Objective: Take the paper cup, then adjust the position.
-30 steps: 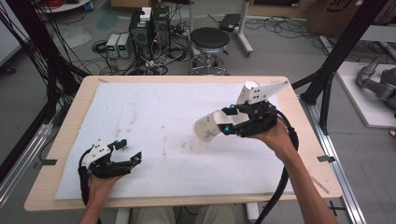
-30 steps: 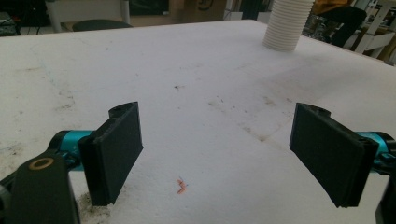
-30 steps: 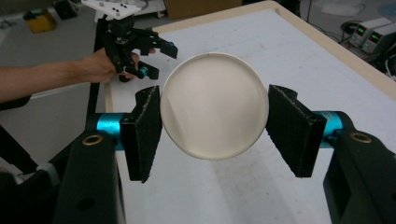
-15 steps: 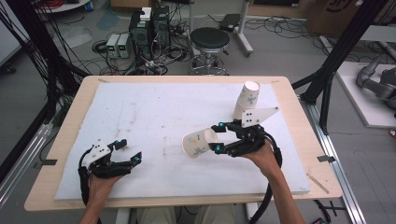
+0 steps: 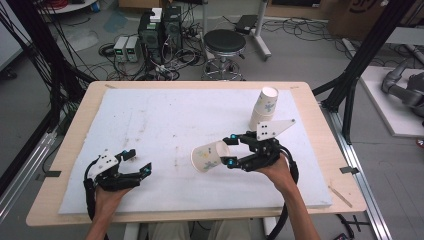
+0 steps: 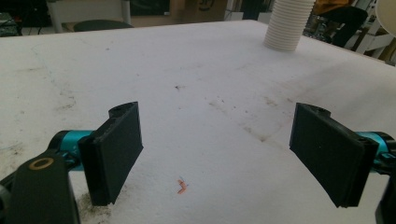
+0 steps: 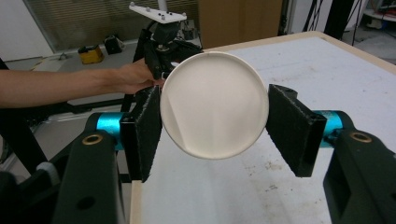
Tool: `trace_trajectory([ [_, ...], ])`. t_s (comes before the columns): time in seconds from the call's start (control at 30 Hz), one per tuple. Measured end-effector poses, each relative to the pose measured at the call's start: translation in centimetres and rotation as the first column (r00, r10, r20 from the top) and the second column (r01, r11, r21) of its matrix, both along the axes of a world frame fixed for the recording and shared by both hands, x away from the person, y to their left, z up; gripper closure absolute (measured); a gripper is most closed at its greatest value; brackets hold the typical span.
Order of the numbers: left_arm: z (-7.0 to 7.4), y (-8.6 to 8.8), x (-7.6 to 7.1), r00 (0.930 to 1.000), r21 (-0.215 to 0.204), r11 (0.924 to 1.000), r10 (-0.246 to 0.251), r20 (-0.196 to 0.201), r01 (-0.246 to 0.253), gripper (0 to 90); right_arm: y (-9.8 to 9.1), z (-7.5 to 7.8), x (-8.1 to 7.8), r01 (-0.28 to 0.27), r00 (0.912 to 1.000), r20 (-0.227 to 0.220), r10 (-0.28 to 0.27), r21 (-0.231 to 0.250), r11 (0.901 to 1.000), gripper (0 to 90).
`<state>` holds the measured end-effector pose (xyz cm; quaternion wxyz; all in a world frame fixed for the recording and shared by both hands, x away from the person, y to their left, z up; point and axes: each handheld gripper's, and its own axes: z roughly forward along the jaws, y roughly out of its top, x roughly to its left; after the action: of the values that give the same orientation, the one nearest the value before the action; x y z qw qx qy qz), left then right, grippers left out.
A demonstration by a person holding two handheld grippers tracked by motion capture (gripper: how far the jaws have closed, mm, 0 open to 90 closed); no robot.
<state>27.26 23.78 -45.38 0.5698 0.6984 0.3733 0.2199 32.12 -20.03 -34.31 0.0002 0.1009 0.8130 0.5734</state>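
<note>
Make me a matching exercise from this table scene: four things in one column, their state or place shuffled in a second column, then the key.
Things
1. paper cup
2. stack of cups
3. left gripper
4. stool

States or places
A. stands upside down on the white mat
B. on the floor beyond the table
C. held on its side between the jaws of the right gripper
D. jaws apart with nothing between them, low over the mat

Pairs: 1-C, 2-A, 3-D, 4-B
</note>
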Motion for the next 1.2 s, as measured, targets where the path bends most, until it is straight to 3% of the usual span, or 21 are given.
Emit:
trace_trajectory([
  [0.43,0.0,0.0,0.0,0.9998,-0.003,0.9999,-0.016,0.007,0.016,16.8,-0.1,-0.2,0.3,0.010,0.9999,-0.007,-0.010,-0.009,0.9999,38.6],
  [0.57,0.4,0.1,0.1,0.9981,0.005,0.9982,-0.060,0.014,0.060,16.8,-0.2,-0.2,0.4,0.011,0.9999,-0.011,-0.011,-0.008,0.9999,38.6],
  [0.67,1.2,0.1,0.2,0.9915,-0.009,0.9920,-0.125,0.034,0.126,16.8,-0.3,-0.2,0.5,0.006,1.0000,-0.006,-0.006,-0.003,1.0000,38.6],
  [0.7,1.6,0.1,0.4,0.9861,-0.014,0.9866,-0.162,0.035,0.163,16.8,-0.3,-0.2,0.5,0.005,1.0000,-0.003,-0.005,0.000,1.0000,38.7],
  [0.77,2.2,0.1,0.8,0.9670,-0.029,0.9668,-0.253,0.027,0.254,16.8,-0.4,-0.2,0.5,0.006,1.0000,-0.001,-0.006,0.001,1.0000,38.7],
  [0.93,4.2,-0.4,1.7,0.9023,-0.025,0.9023,-0.429,0.040,0.430,16.8,-0.2,-0.1,0.4,-0.014,0.9999,-0.003,0.014,0.002,0.9999,38.7],
  [1.07,5.9,-0.8,2.2,0.8582,-0.003,0.8594,-0.510,0.054,0.511,16.8,-0.1,0.0,0.4,-0.026,0.9997,-0.001,0.026,0.008,0.9996,38.7],
  [1.1,6.1,-0.9,2.3,0.8554,-0.003,0.8568,-0.515,0.059,0.516,16.8,0.0,0.1,0.4,-0.031,0.9995,0.001,0.031,0.013,0.9994,38.7],
  [1.17,6.8,-1.1,2.5,0.8392,-0.004,0.8409,-0.540,0.068,0.541,16.8,0.0,0.2,0.4,-0.033,0.9995,0.004,0.032,0.012,0.9994,38.7],
  [1.2,7.1,-1.2,2.5,0.8342,-0.005,0.8362,-0.547,0.073,0.548,16.6,0.1,0.2,0.3,-0.038,0.9993,0.006,0.038,0.015,0.9992,38.6],
])
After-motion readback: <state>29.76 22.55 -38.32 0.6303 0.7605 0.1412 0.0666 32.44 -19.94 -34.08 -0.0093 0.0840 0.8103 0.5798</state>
